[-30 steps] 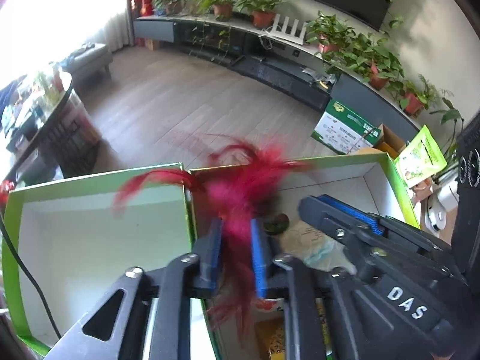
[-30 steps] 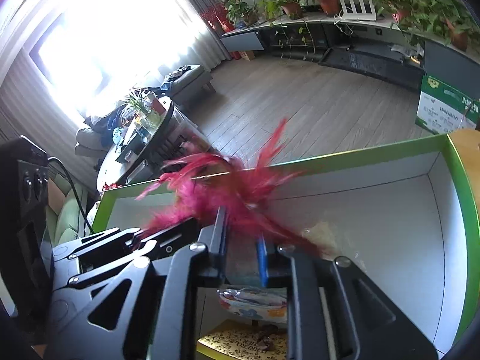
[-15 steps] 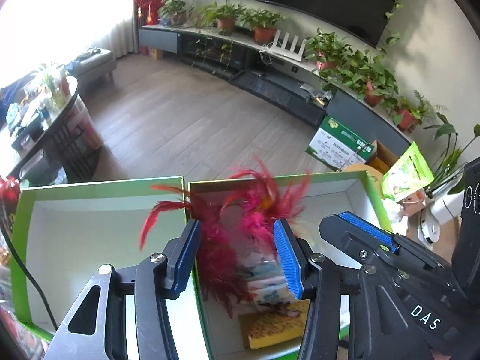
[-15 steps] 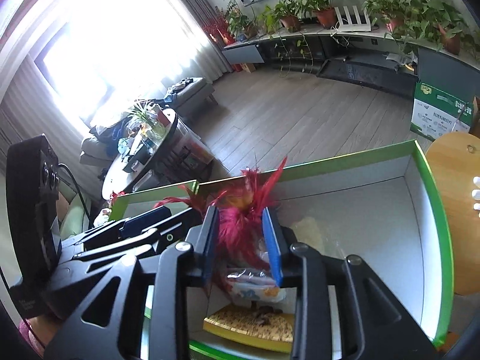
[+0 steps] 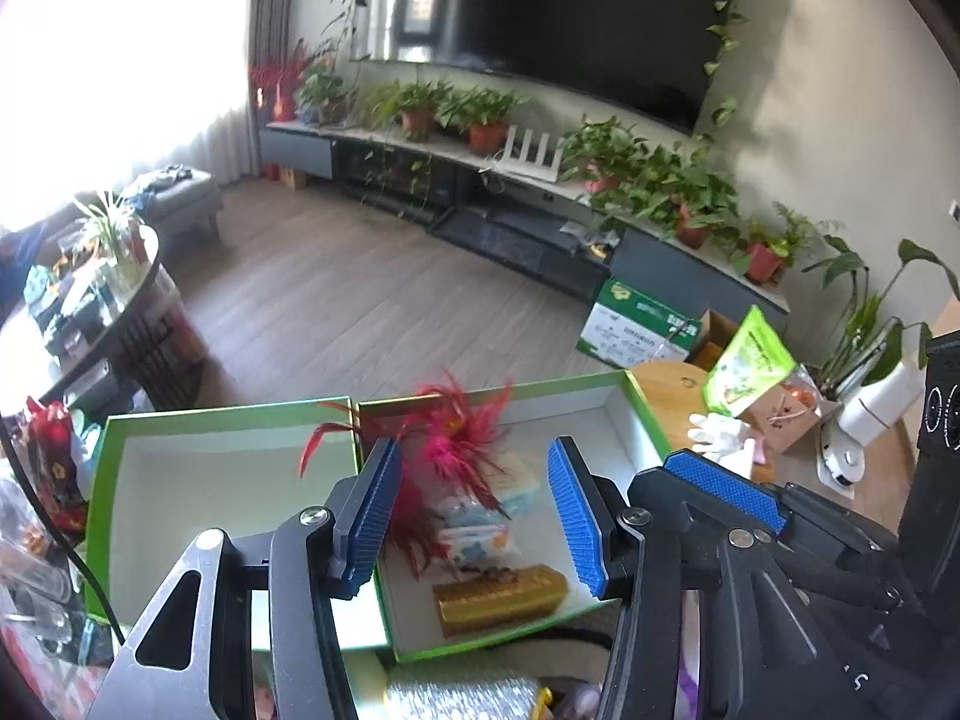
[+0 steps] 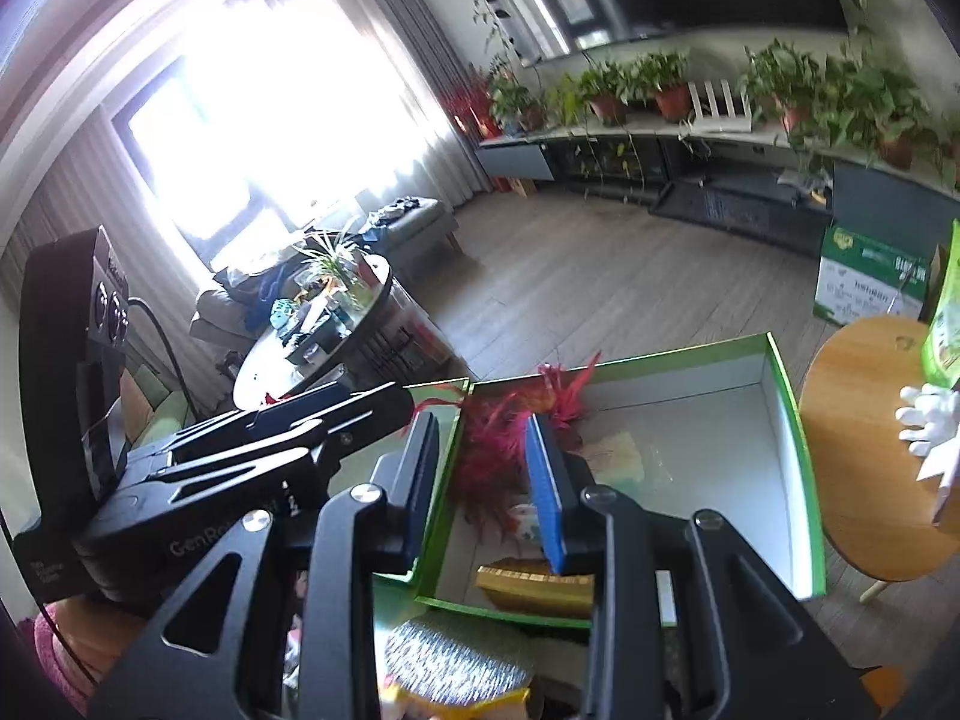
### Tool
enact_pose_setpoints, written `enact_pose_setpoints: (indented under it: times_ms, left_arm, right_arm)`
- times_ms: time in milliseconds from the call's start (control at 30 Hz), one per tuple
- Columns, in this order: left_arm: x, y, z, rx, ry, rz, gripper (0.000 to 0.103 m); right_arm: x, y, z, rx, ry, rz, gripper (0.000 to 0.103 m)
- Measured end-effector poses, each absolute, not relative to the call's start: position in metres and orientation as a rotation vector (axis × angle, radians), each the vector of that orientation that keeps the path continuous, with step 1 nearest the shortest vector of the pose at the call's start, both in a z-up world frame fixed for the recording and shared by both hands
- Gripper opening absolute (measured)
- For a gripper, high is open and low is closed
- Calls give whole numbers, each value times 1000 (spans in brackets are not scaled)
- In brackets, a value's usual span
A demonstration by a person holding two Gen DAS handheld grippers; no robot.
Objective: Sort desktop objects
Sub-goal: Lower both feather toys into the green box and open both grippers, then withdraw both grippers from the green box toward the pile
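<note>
A red feather toy point(image 5: 459, 441) lies in the right green box point(image 5: 558, 384), on top of snack packets point(image 5: 480, 531) and beside a gold box point(image 5: 501, 600). My left gripper point(image 5: 477, 519) hangs open above it, its blue pads well apart and touching nothing. In the right wrist view the same feather toy point(image 6: 489, 456) shows between and below the pads of my right gripper point(image 6: 483, 486), which is open and clear of it. The gold box point(image 6: 534, 585) sits at that box's near end. The two grippers hover side by side.
An empty green box point(image 5: 228, 411) adjoins on the left. A silver ribbed item point(image 6: 456, 660) lies just in front of the boxes. To the right stands a round wooden table point(image 6: 864, 420) with a white glove point(image 6: 927, 414) and a green bag point(image 5: 750, 369). Beyond is wood floor.
Both grippers were shut on the feather toy, then opened and let it go. They rose and drew back, and the toy now rests in the right box.
</note>
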State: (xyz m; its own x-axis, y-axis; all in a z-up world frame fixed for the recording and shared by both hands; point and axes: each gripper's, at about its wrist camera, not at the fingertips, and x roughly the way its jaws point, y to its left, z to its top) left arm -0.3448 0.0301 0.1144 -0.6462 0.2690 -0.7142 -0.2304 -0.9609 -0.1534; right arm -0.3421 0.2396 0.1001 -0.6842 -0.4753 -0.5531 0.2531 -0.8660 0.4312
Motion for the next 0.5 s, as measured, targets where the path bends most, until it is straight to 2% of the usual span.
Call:
enact_pose_setpoints:
  times_ms: [133, 500]
  left_arm:
    - [-317, 33, 129, -1108, -50, 2623, 52]
    - [-237, 29, 148, -1015, -31, 2584, 52]
  right_arm:
    - [-311, 242, 116, 916, -437, -2532, 34]
    - [-221, 243, 137, 821, -371, -2537, 36]
